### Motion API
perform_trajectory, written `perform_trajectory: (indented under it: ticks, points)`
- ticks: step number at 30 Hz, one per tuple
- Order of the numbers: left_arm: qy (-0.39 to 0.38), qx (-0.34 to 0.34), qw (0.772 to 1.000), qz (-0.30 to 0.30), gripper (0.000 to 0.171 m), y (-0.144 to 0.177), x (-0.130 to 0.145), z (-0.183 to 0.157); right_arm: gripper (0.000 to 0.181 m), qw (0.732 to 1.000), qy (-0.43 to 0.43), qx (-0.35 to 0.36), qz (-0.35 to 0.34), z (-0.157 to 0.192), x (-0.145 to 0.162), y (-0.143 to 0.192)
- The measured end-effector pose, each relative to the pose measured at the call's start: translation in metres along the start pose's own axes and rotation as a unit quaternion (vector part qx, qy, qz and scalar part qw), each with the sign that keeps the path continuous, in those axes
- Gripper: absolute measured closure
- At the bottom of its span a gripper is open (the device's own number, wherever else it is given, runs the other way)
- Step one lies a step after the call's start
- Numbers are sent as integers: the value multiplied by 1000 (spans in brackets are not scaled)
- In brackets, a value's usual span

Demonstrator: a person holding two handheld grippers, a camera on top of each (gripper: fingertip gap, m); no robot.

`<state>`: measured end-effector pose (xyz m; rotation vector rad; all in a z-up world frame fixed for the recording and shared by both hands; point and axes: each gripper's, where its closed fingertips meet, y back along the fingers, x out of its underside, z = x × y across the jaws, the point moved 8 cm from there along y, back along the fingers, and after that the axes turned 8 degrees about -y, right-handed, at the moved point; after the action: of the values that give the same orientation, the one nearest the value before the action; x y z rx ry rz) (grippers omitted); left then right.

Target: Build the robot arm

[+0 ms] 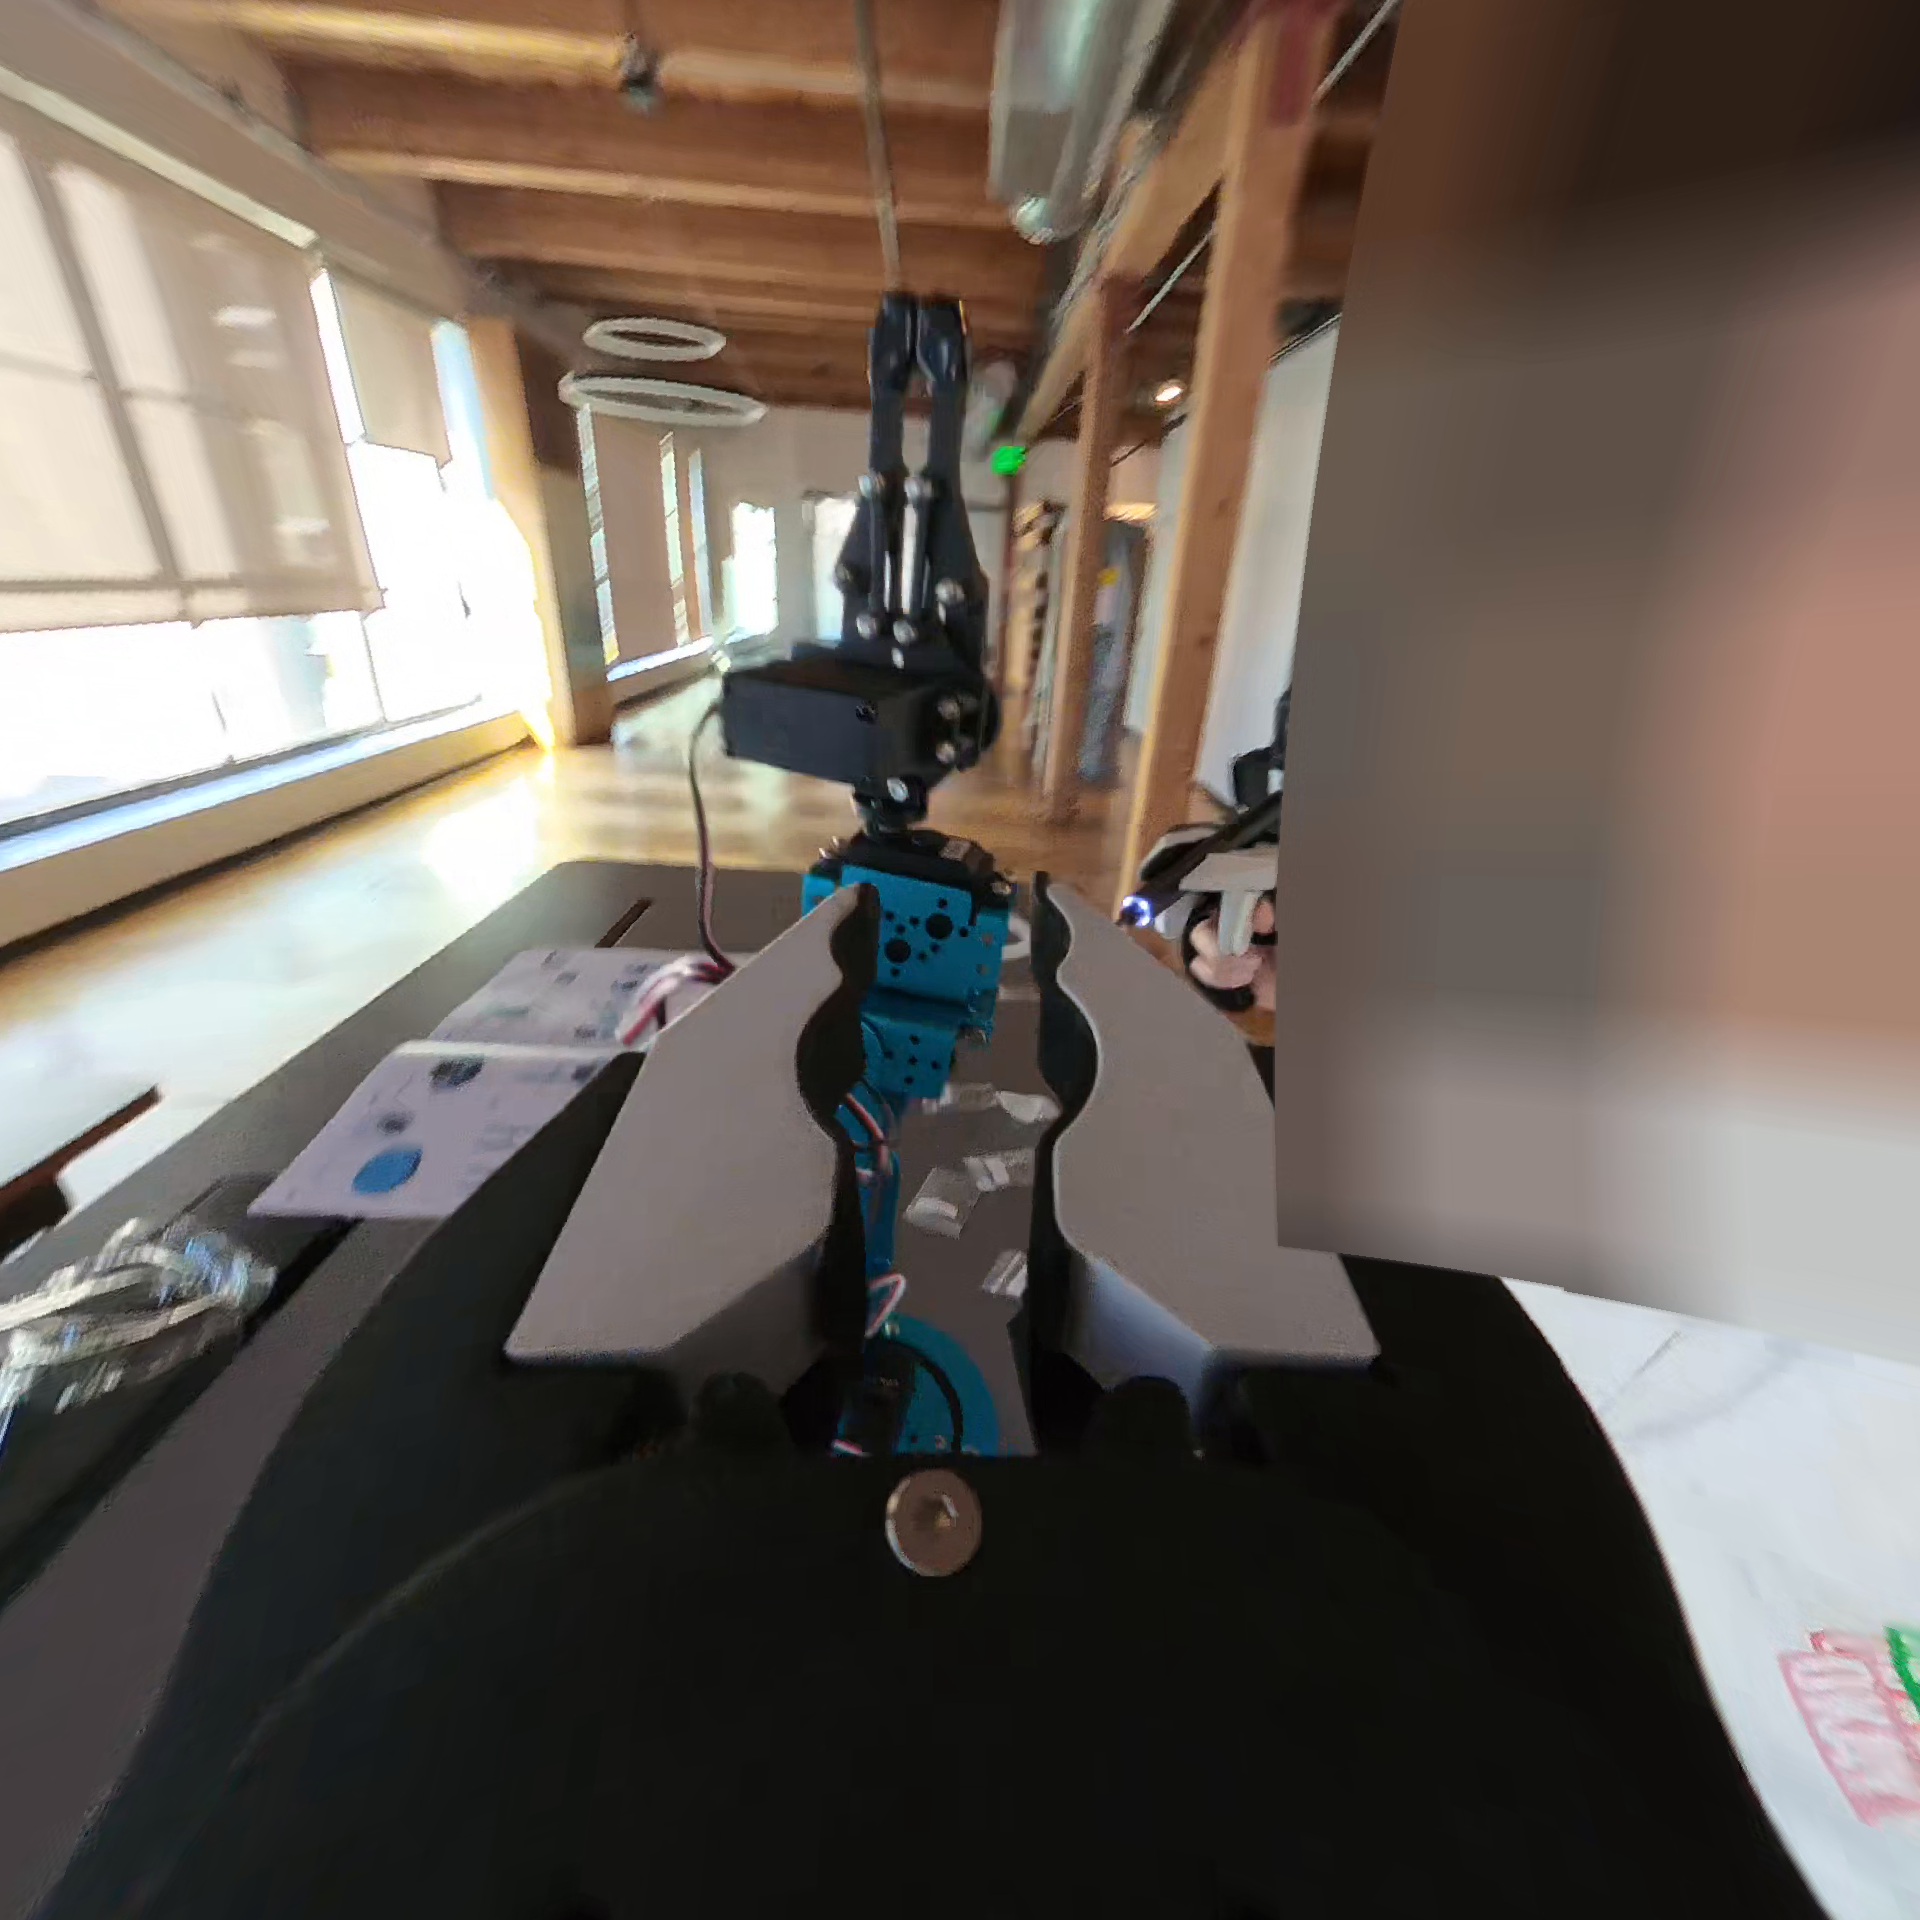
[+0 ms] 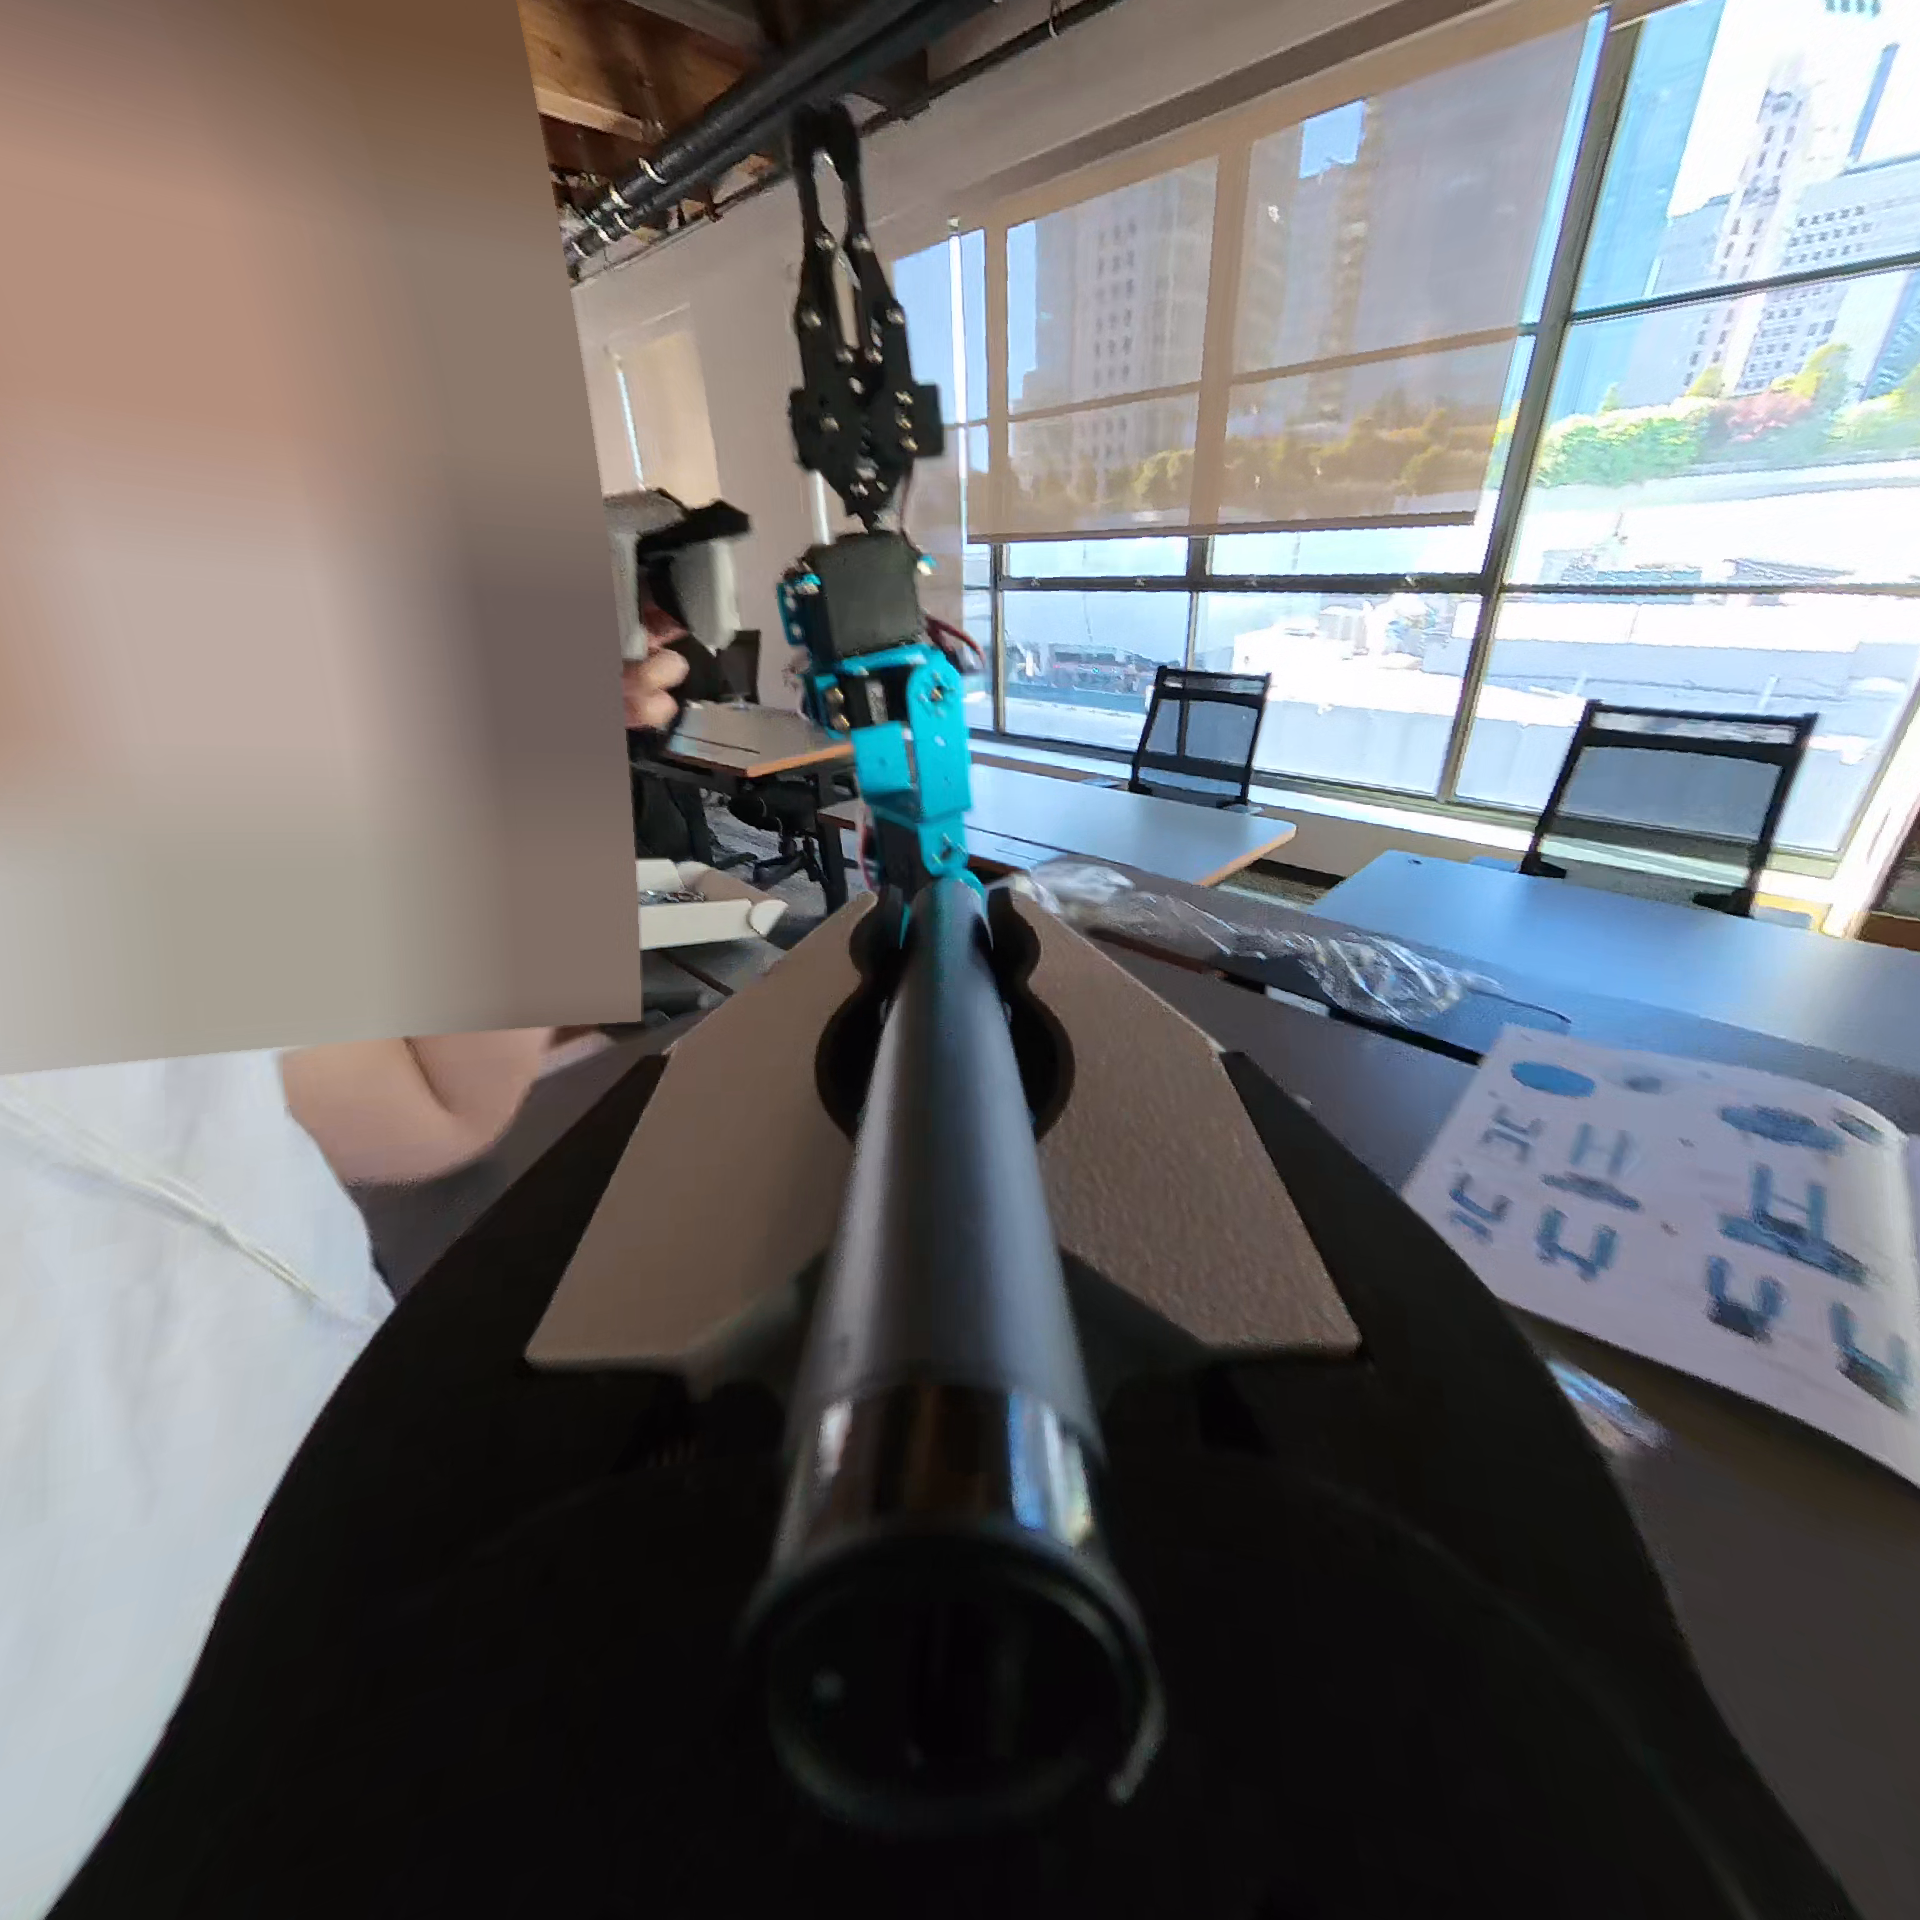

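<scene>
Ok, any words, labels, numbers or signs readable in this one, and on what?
Nothing can be read.
Open booklet on the dark table: blue print, too blurred to read.
White shirt: red and green print, too blurred to read.
Green lit sign far down the room: too small to read.

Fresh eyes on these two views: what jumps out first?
A small blue-and-black robot arm stands upright on the dark table, its claw pointing at the ceiling. The right gripper clamps a dark screwdriver aimed at its blue base; the left gripper is open around it.
</scene>
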<state>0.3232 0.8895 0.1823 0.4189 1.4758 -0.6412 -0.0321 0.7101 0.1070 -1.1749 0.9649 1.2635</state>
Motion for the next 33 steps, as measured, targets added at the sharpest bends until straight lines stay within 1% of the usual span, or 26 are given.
perform_trajectory:
  ticks: [1, 3, 5, 7, 10, 11, 14, 17, 19, 21, 24, 26, 28, 30, 33]
  points:
    - [0, -18, 1000, 17, 145, -2, 3, -11, 165, 1000, 5, 7, 4, -8, 4, 15]
    - [-4, -69, 997, 32, 147, -7, 11, -34, 165, 1000, 4, 13, 14, -27, 8, 46]
    - [-5, -130, 991, 21, 148, -13, 24, -59, 165, 1000, 10, 14, 26, -49, 9, 78]
    - [7, -167, 986, 6, 149, -28, 45, -89, 165, 999, 28, 7, 45, -73, 8, 108]
    - [64, -212, 975, -4, 152, -63, 86, -124, 165, 995, 47, 19, 91, -114, 4, 150]
    - [88, -219, 972, -1, 151, -78, 100, -132, 165, 993, 50, 11, 103, -125, 4, 163]
    - [139, -218, 966, 20, 152, -126, 133, -151, 165, 991, 41, -10, 128, -156, 10, 195]
    - [167, -237, 956, 54, 153, -165, 156, -157, 165, 989, 6, -12, 145, -188, 16, 217]
    - [174, -236, 954, 68, 154, -187, 164, -159, 165, 987, 5, 0, 158, -207, 16, 230]
    - [182, -222, 954, 84, 155, -205, 168, -158, 165, 985, 16, 34, 170, -229, 12, 247]
    - [169, -218, 953, 124, 156, -224, 176, -146, 165, 978, 36, 114, 173, -260, -3, 281]
    - [150, -205, 956, 146, 156, -238, 181, -135, 165, 968, 47, 172, 178, -275, -14, 307]
    - [132, -180, 962, 155, 156, -259, 186, -125, 165, 955, 51, 223, 188, -288, -20, 333]
    - [132, -159, 965, 161, 157, -284, 190, -115, 165, 949, 38, 240, 202, -302, -18, 352]
    - [149, -135, 962, 186, 157, -328, 195, -109, 165, 944, 3, 233, 234, -332, -5, 364]
